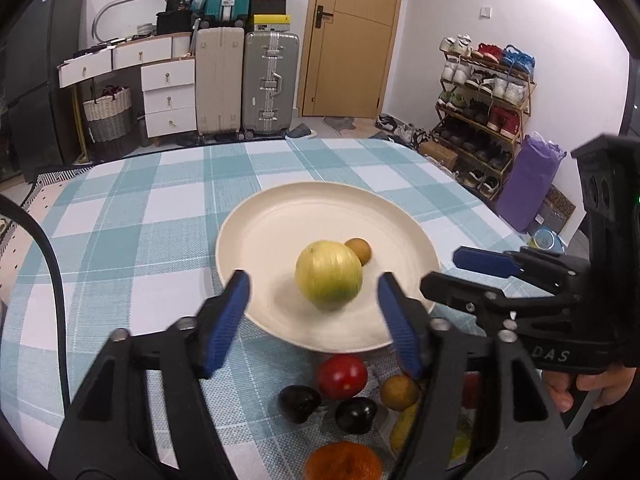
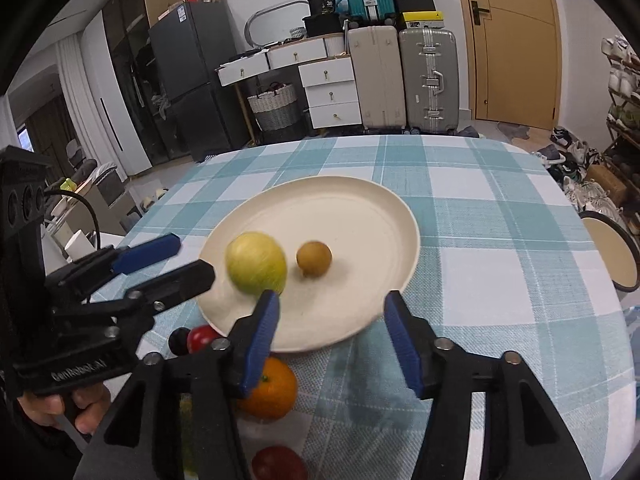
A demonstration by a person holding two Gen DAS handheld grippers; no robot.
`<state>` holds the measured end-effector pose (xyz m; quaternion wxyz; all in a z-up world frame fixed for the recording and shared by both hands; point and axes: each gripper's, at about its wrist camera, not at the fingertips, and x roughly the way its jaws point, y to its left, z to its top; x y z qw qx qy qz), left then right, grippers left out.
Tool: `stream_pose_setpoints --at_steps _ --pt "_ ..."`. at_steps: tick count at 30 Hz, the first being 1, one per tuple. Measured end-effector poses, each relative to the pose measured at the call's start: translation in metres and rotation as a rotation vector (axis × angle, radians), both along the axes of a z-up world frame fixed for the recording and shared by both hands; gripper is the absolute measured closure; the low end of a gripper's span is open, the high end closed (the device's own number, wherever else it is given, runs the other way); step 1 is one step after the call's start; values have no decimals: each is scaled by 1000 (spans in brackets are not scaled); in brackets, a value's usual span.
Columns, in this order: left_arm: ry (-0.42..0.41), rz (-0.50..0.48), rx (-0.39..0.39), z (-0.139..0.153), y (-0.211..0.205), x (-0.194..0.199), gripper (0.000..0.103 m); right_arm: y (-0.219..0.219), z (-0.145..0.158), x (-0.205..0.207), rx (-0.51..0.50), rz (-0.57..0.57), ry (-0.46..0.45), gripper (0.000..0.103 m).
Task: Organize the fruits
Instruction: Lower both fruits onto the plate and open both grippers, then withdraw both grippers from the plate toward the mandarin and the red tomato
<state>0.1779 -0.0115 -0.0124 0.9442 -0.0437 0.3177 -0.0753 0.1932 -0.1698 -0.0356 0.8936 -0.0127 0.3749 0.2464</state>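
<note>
On the plate [image 1: 280, 216]: green fruit [image 1: 329, 274], small brown fruit [image 1: 359, 250] | beside it on bench [image 1: 120, 216]: perhaps six fruits left | left gripper [image 1: 314, 316], right gripper [image 2: 332, 340]: fingers wide, empty

Table with checked cloth, bearing a plate and loose fruit.

The table [image 1: 132, 216] is covered by a teal-and-white checked cloth. A cream round plate [image 1: 280, 216] rests near its middle. On the cloth at the plate's near edge lies a cluster of fruit: a red fruit [image 1: 342, 376], two dark purple-black fruits [image 1: 299, 402] and [image 1: 355, 414], a small brown fruit [image 1: 399, 392], and an orange [image 2: 272, 390] nearest the viewer. The cloth's far half is bare.
</note>
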Motion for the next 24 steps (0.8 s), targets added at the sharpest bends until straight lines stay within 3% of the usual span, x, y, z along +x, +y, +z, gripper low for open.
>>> stream_pose_setpoints --at_steps 2,3,8,17,24 --pt "-23 15 -3 7 5 -9 20 -4 4 -5 2 1 -11 23" --pt "-31 23 -3 10 7 -13 19 -6 6 -7 1 0 -19 16" --pt "-54 45 -23 20 20 -37 2 -15 12 -19 1 6 -34 2" --pt "-58 81 -12 23 34 -74 1 -26 14 -37 31 17 -22 0" --pt "-37 74 27 18 28 -101 1 -29 8 -47 0 34 -7 0"
